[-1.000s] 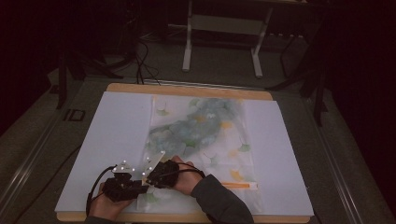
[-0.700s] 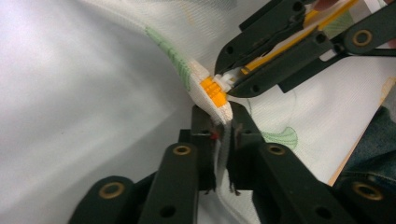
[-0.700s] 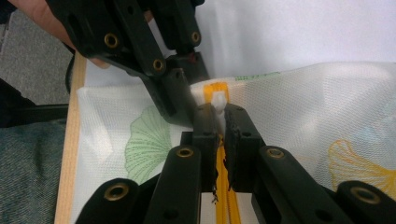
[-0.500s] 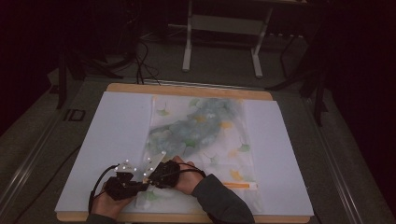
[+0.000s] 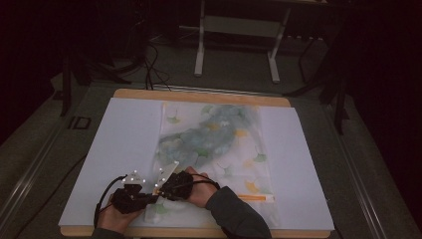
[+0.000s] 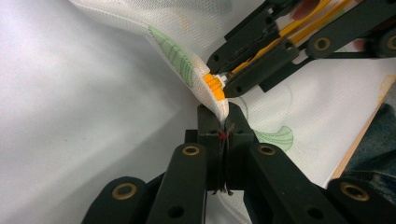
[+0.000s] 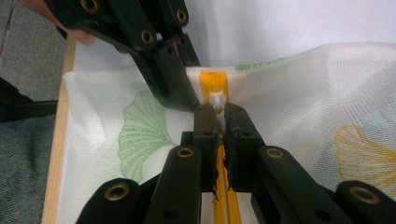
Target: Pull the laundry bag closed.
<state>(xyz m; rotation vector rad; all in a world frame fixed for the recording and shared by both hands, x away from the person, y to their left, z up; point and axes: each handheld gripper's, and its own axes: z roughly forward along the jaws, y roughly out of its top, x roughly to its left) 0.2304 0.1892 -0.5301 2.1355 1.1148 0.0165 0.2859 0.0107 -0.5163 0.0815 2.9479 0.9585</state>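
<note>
High view: mesh bag (image 5: 214,149) laid flat along middle of desk (image 5: 199,95), on white sheet (image 5: 124,134), near edge at 6 o'clock. Left hand-held gripper (image 5: 149,198) and right hand-held gripper (image 5: 166,185) set close together at bag's near-left corner, about 7 o'clock from bag centre. Bare sheet open toward 9 and 3 o'clock; wooden desk edge just behind both hands at 6 o'clock, so little room for pulling back.

Left gripper view: left hand-held gripper (image 6: 223,133) clenched on mesh fabric beside orange zipper end (image 6: 214,86), jaws having just been closing with cloth between them. Right hand-held gripper (image 6: 224,77) visible at 1 o'clock.

Right gripper view: right hand-held gripper (image 7: 223,122) clenched on white zipper pull (image 7: 217,101), orange zipper tape (image 7: 212,84) running between jaws. Left hand-held gripper (image 7: 187,100) touching cloth at 11 o'clock.

Handling judgement: light, soft, limp mesh, likely to bunch and snag; best held at zipper pull and at cloth beside zipper end, under light tension.
</note>
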